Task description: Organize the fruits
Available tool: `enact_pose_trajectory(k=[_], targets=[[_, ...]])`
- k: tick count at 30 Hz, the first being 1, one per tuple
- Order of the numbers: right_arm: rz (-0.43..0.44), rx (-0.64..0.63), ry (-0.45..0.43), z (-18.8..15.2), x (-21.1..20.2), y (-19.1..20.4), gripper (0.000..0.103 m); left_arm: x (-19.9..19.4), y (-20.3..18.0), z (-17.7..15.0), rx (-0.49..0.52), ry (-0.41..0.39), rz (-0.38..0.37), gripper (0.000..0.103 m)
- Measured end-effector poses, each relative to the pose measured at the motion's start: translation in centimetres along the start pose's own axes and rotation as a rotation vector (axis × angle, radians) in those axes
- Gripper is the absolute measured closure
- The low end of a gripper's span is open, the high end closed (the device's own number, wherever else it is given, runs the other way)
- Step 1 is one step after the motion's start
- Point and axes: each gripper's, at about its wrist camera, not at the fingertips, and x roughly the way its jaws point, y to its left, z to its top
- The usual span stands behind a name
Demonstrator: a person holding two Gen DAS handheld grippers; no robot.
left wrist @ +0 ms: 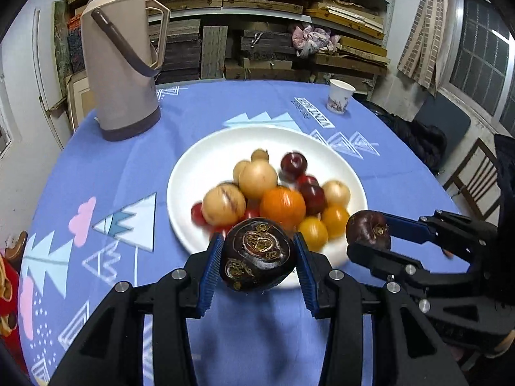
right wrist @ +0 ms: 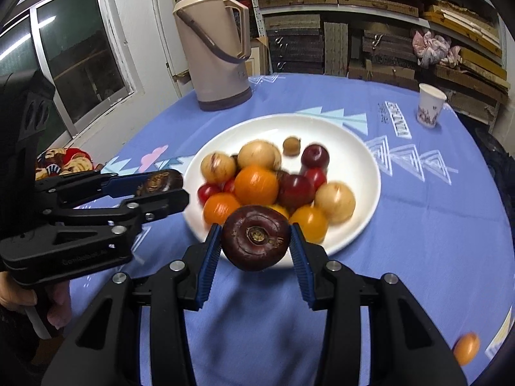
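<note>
Grippers are both loaded, both hovering at the near rim of the round white ceramic plate (left wrist: 193, 167).

Left gripper (left wrist: 257, 259) is clamping a dark purple-brown, flattish round fruit with tan ringed scars (left wrist: 257, 254); the blue ribbed pads (left wrist: 210, 267) are pressing on both its sides. The fruit is sitting off the table, over the plate's near edge in the left wrist view.

Right gripper (right wrist: 256, 243) is clamping a second dark maroon round fruit with a tan stem stub in its centre (right wrist: 256, 236), pads tight on both flanks. It is also hanging clear of the cloth at the plate's near rim. The left wrist view is showing the same gripper side-on at the right, fruit pinched at the tips.

Plate is carrying a blurred pile: one big orange citrus (right wrist: 256, 185), smaller orange-yellow fruits (right wrist: 309, 223), pale tan round fruits (right wrist: 334, 202), dark red plums (right wrist: 315, 156), small red ones (right wrist: 207, 191), and one small brown nut-like piece (right wrist: 291, 145) lying apart at the back.

One loose small orange fruit (right wrist: 466, 349) is lying on the blue patterned tablecloth (right wrist: 434, 225), well apart from the plate, at the lower right of the right wrist view.

Tall beige thermos flask with a brown strap handle (left wrist: 120, 64) is standing upright behind the plate on the left. White printed paper cup (left wrist: 339, 96) is standing upright far right. A person's hand (right wrist: 54, 308) is gripping the left tool's handle.
</note>
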Motion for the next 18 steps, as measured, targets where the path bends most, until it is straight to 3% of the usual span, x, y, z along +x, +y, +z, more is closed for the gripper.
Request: enact_pose_trajectory(k=[10, 18], targets=[[-0.01, 0.029, 0.016, 4.7, 4.4, -3.4, 0.061, 4.4, 0.6, 4.9, -0.033, 0.011, 0.019, 0.059], [-0.012, 0.056, 0.043, 6.1, 7.9, -5.6, 0.061, 7.2, 1.3, 6.4, -0.045, 0.048, 0.062, 0.059]])
